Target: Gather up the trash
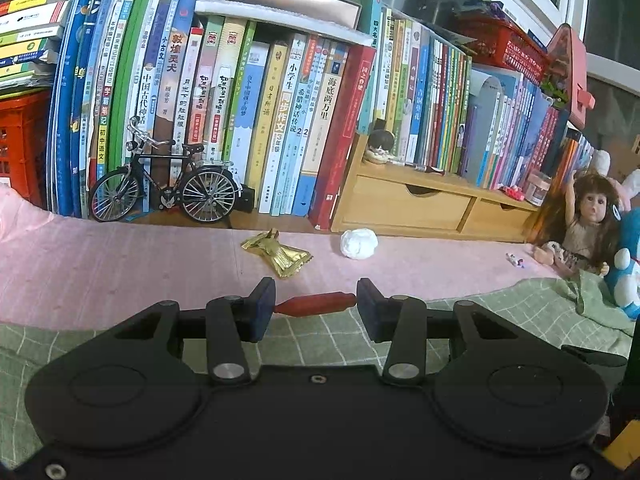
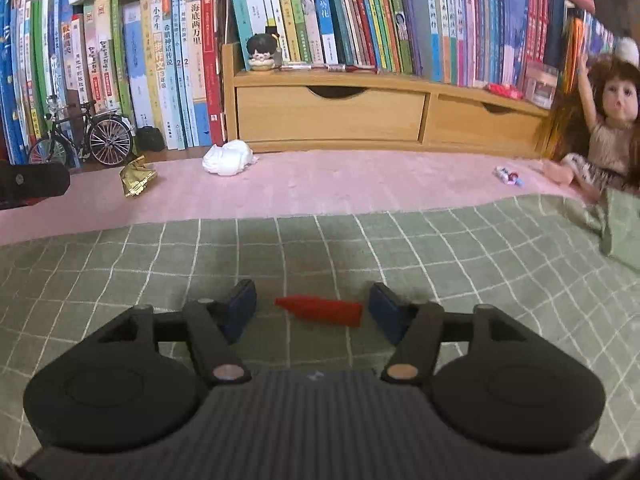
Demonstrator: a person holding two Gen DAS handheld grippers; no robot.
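Left wrist view: my left gripper (image 1: pixel 316 306) is spread wide, and a small red wrapper (image 1: pixel 315 304) lies between the pads; whether it touches either pad I cannot tell. In the frame's middle, on the pink sheet (image 1: pixel 120 264): one gold foil wrapper (image 1: pixel 278 254), crinkled and torn open, and one crumpled white tissue ball (image 1: pixel 359 243) to its right. Centre right, near the doll (image 1: pixel 580 228): one tiny candy wrapper (image 1: pixel 515 260), whitish with colour.

Right wrist view: my right gripper (image 2: pixel 312 310) is likewise spread, pinching nothing. I log the same red wrapper (image 2: pixel 320 310), flat and tapering to a point at left, on the green checked blanket (image 2: pixel 440 260), lower centre. Gold foil wrapper (image 2: pixel 137 181) and tissue (image 2: pixel 229 158) sit upper left, below the books (image 2: pixel 320 12).
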